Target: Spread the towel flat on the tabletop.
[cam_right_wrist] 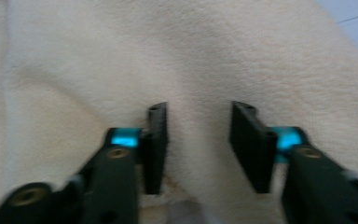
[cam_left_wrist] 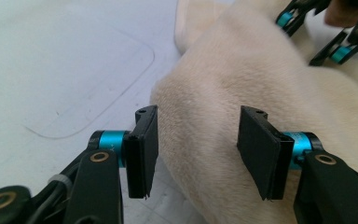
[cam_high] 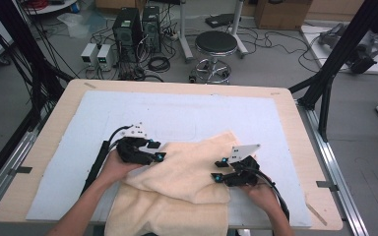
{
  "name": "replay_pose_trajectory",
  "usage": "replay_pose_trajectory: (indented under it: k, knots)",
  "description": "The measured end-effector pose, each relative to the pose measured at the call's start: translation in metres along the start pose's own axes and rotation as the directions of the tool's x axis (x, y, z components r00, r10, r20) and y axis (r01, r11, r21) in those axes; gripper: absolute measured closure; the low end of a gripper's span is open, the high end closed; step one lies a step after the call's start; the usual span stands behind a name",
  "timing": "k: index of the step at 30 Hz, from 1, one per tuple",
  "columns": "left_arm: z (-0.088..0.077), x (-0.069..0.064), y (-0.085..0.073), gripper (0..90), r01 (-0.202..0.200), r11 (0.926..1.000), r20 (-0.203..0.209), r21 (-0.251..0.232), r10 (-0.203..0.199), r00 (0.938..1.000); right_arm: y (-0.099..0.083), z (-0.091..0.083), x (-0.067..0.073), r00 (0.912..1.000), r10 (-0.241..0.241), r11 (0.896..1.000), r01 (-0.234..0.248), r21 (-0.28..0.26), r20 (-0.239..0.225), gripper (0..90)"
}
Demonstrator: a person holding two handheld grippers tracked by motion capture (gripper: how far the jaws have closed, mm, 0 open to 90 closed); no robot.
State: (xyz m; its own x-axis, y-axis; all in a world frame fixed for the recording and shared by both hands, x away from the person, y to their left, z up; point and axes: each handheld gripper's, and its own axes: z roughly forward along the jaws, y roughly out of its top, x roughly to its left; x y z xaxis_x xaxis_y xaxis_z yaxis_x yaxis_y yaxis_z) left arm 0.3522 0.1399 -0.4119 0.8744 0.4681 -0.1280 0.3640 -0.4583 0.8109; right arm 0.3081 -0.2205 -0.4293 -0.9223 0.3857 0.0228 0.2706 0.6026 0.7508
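Note:
A cream towel lies rumpled and partly folded on the near half of the pale mat; its lower part hangs over the table's front edge. My left gripper hovers at the towel's left edge, jaws open. In the left gripper view the open gripper straddles a fold of the towel without pressing on it, and the other gripper shows at top right. My right gripper sits over the towel's right side, also open. In the right gripper view its jaws stand apart just above the towel.
The mat covers most of a wooden table. Beyond the far edge, on the floor, stand a round stool, computer towers and loose cables. Black frame posts rise at the right and left.

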Motion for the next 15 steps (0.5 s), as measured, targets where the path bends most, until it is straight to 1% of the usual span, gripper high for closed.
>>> replay_pose_trajectory:
  k: [1, 2, 3, 5, 6, 8, 10, 12, 13, 15]
  knots:
    - [0.005, 0.000, -0.001, 53.0, -0.007, 0.9999, -0.005, 0.013, 0.007, 1.0000, 0.000, 0.002, 0.000, 0.9998, 0.001, 1.000, 0.000, 0.004, -0.017, 66.5]
    - [0.008, 0.000, -0.002, 58.1, -0.022, 0.9989, -0.012, 0.040, 0.022, 0.9997, -0.001, 0.004, 0.000, 0.9998, -0.010, 1.000, 0.010, 0.012, -0.020, 70.3]
    - [0.010, 0.000, -0.002, 66.0, -0.027, 0.9977, -0.014, 0.062, 0.028, 0.9995, -0.001, 0.006, 0.001, 0.9997, -0.011, 1.000, 0.012, 0.019, -0.021, 74.0]
    - [0.011, 0.000, -0.004, 79.5, -0.041, 0.9960, -0.007, 0.079, 0.042, 0.9991, 0.000, 0.007, 0.001, 0.9994, -0.018, 1.000, 0.019, 0.023, -0.029, 79.6]
    - [0.010, -0.001, -0.004, 82.2, -0.044, 0.9956, -0.002, 0.083, 0.044, 0.9990, 0.000, 0.008, 0.001, 0.9991, -0.028, 0.999, 0.029, 0.021, -0.030, 82.6]
    - [0.005, -0.001, -0.003, 84.3, -0.045, 0.9963, -0.007, 0.073, 0.046, 0.9989, 0.000, 0.006, 0.000, 0.9988, -0.039, 0.999, 0.039, 0.022, -0.031, 86.2]
    - [-0.006, -0.001, -0.001, 84.8, -0.025, 0.9992, -0.034, 0.031, 0.026, 0.9991, 0.002, 0.003, 0.001, 0.9983, -0.052, 0.999, 0.053, 0.011, -0.026, 87.2]
    - [-0.021, 0.002, 0.002, 85.1, -0.013, 0.9997, -0.053, -0.019, 0.012, 0.9985, 0.005, -0.002, 0.001, 0.9987, -0.050, 0.999, 0.050, -0.015, -0.013, 87.6]
    - [-0.028, 0.001, 0.003, 85.2, -0.016, 0.9992, -0.062, -0.036, 0.014, 0.9980, 0.006, -0.003, 0.000, 0.9986, -0.052, 0.998, 0.052, -0.030, -0.009, 87.9]
    - [-0.042, 0.000, 0.006, 85.3, -0.029, 0.9984, -0.076, -0.049, 0.025, 0.9968, 0.012, -0.007, 0.000, 0.9986, -0.052, 0.997, 0.052, -0.061, 0.000, 88.3]
